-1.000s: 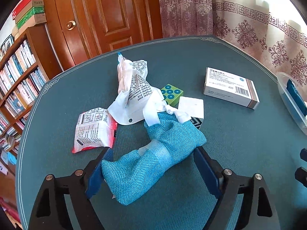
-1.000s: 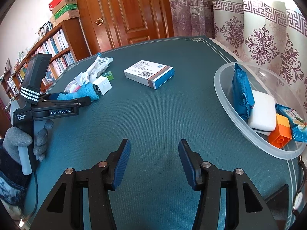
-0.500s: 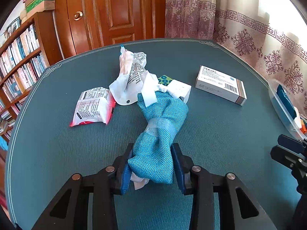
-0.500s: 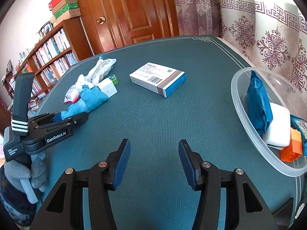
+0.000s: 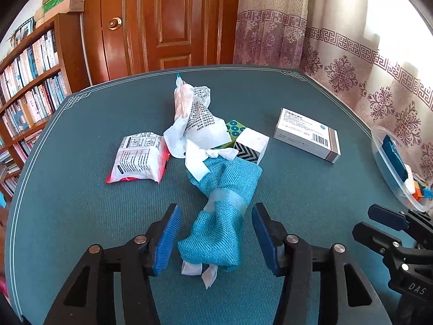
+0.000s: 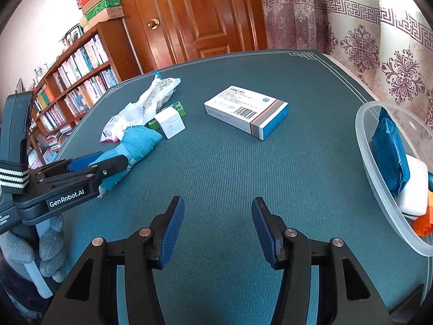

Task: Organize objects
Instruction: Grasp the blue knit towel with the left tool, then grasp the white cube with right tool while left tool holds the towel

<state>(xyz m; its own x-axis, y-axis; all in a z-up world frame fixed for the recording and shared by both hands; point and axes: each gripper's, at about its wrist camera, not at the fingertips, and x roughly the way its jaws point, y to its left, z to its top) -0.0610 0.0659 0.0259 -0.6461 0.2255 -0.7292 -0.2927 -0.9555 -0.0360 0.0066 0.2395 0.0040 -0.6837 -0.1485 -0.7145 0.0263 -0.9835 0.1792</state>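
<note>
1. Left claw [image 5: 215,239]: black frame with ribbed blue pads spread apart; the near end of the teal woven pouch [image 5: 224,203] lies between them, touching neither
2. Teal woven pouch: coarse knit fabric, crumpled, cinched by a pale translucent band; white ribbon tails [image 5: 200,270] at its near end, a white bow [image 5: 208,157] at the far end; it rests on the desk [image 5: 81,203]
3. Right claw [image 6: 217,230]: same ribbed blue pads, parted, nothing between them, over bare teal textured desk
4. Rectangular cardboard medicine box [image 6: 247,111], lying flat, well apart from the pouch
5. Clear round plastic bowl [image 6: 379,189] at the desk's right edge, holding a blue foil packet [image 6: 392,151]
</note>
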